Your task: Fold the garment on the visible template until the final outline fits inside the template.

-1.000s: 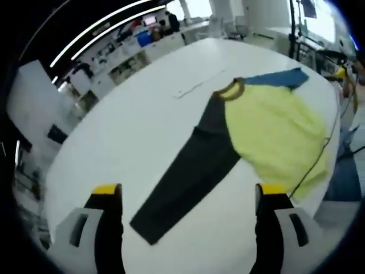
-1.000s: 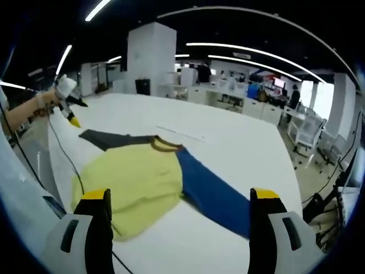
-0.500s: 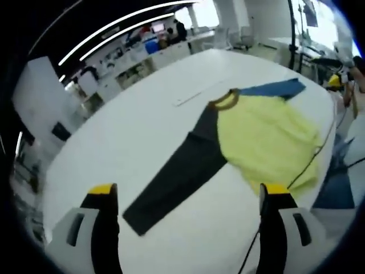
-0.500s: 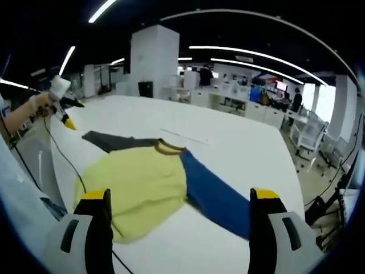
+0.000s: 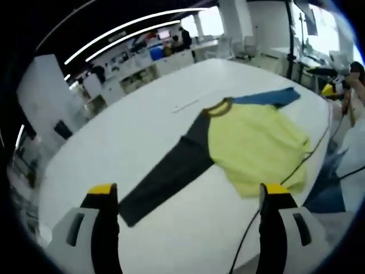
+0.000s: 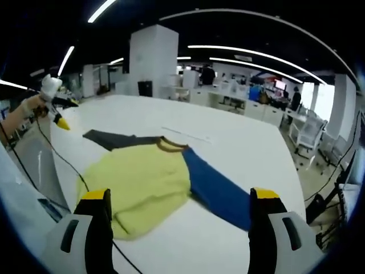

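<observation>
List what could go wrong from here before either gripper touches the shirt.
1. A black cable trails over the table edge beside the yellow body of the shirt; it may snag or drag the cloth.
2. The shirt's hem lies near the table edge, so a pull could slide it off.
3. The dark sleeve and blue sleeve spread wide; both need folding inward or the outline will likely stay too large.
</observation>
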Demonstrator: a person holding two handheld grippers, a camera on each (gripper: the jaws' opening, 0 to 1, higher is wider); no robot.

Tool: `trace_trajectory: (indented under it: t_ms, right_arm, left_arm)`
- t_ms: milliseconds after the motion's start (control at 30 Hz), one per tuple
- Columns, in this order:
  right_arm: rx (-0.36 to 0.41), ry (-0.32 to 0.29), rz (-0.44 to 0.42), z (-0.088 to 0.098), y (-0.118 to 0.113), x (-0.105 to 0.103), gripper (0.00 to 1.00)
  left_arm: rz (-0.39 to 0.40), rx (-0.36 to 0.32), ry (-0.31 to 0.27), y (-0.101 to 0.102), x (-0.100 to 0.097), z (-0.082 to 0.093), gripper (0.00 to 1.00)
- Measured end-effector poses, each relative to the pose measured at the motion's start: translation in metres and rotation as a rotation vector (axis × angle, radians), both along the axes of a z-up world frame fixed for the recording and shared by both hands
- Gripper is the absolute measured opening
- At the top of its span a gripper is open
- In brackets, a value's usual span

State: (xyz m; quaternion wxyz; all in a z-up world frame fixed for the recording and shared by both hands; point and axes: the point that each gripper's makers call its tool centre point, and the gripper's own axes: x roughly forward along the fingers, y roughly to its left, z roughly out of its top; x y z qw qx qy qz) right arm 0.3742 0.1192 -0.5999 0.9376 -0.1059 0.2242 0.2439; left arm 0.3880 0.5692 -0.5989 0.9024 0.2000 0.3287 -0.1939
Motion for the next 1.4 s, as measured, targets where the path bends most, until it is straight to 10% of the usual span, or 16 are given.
trace_trajectory:
  t_ms: [1400]
  right_arm:
    - [-0.068,0.032,-0.106,0.0,0.046,-0.086,1.0]
  left_arm:
    - [-0.046,-0.092,-0.015,0.023,-0.087,0.015,1.0]
